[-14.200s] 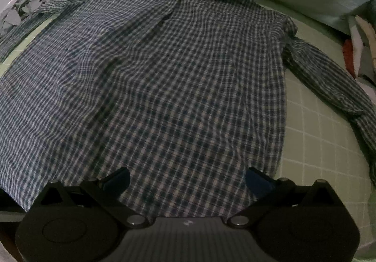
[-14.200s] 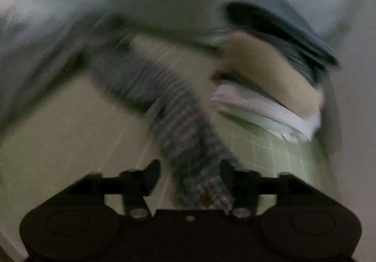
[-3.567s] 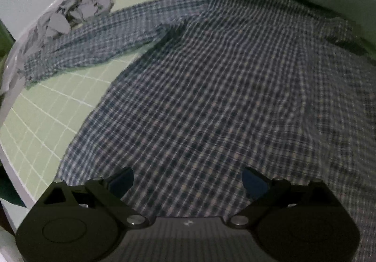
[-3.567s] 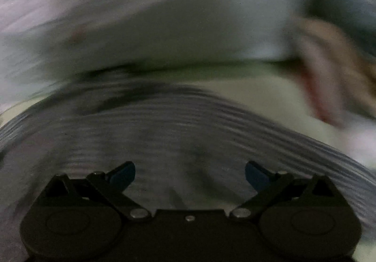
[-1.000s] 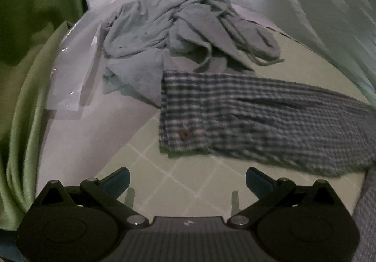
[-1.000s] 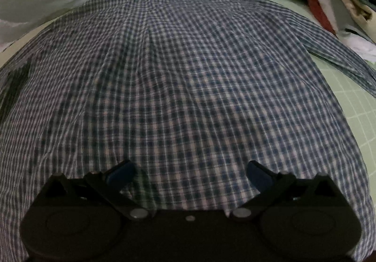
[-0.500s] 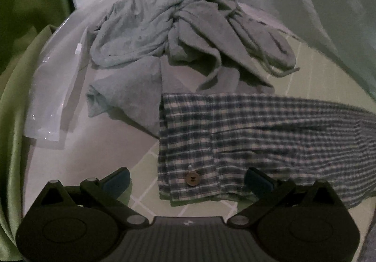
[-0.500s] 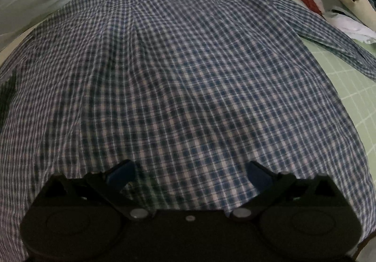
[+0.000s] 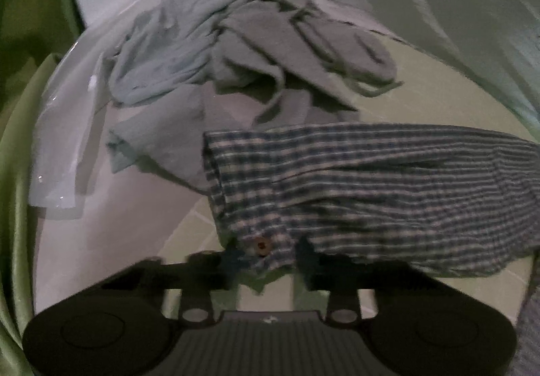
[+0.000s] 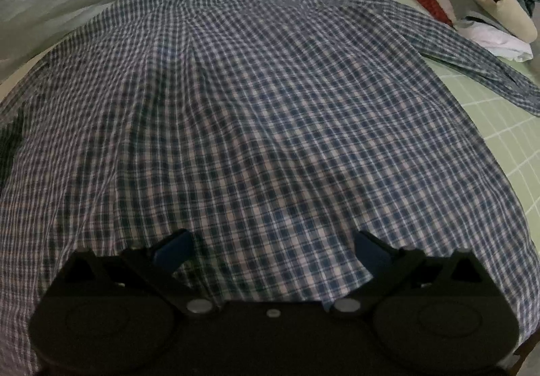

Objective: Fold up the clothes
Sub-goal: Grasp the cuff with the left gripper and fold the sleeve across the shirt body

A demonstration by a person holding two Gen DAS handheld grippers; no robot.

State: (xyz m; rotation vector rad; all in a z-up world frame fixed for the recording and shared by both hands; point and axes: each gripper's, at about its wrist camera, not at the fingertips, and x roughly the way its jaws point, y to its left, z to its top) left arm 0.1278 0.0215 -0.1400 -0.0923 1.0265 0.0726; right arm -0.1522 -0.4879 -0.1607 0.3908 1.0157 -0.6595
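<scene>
Left wrist view shows the left gripper, wide open a second ago, closing on the plaid shirt's buttoned cuff at six o'clock, readying a sleeve fold, while the right gripper hovers open.

Checked shirt under open hand-held gripper

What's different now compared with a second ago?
The left tool has come forward to the cuff of the checked shirt's sleeve, and its jaws, wide open a second ago, are closing on the buttoned corner. The right tool stays open over the shirt's back. The grey clothes pile is unmoved.
</scene>
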